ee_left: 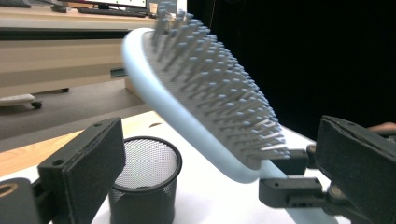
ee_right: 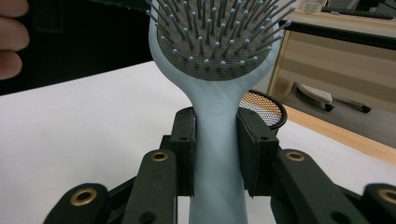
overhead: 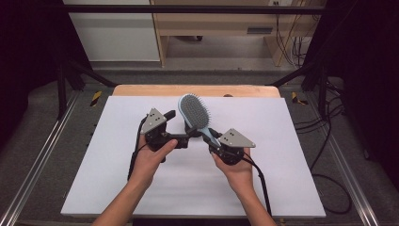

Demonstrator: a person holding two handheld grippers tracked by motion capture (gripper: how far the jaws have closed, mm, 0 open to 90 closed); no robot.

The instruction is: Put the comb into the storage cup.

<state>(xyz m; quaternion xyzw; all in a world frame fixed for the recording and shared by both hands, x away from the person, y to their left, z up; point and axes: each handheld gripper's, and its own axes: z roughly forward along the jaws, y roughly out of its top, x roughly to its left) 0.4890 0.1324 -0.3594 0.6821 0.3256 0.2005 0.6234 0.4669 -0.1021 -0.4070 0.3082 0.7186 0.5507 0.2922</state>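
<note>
A light blue hairbrush (overhead: 194, 110) with grey bristles is held up over the white board (overhead: 141, 188), its head pointing away from the person. My right gripper (overhead: 210, 135) is shut on the brush's handle (ee_right: 217, 154), with both pads pressed against its sides. My left gripper (overhead: 176, 128) stands open just left of the brush. In the left gripper view the brush head (ee_left: 210, 102) tilts across the gap between its wide-apart jaws (ee_left: 219, 172) without touching them. A black mesh cup (ee_left: 144, 163) stands upright on the board under the brush, also seen behind the handle (ee_right: 264, 109).
The board lies on a wooden table (overhead: 197, 90) inside a black metal frame. Cables (overhead: 329, 155) run over the floor at the right. A pale cabinet (overhead: 117, 33) and a wooden desk stand beyond the table. The board's near half is bare.
</note>
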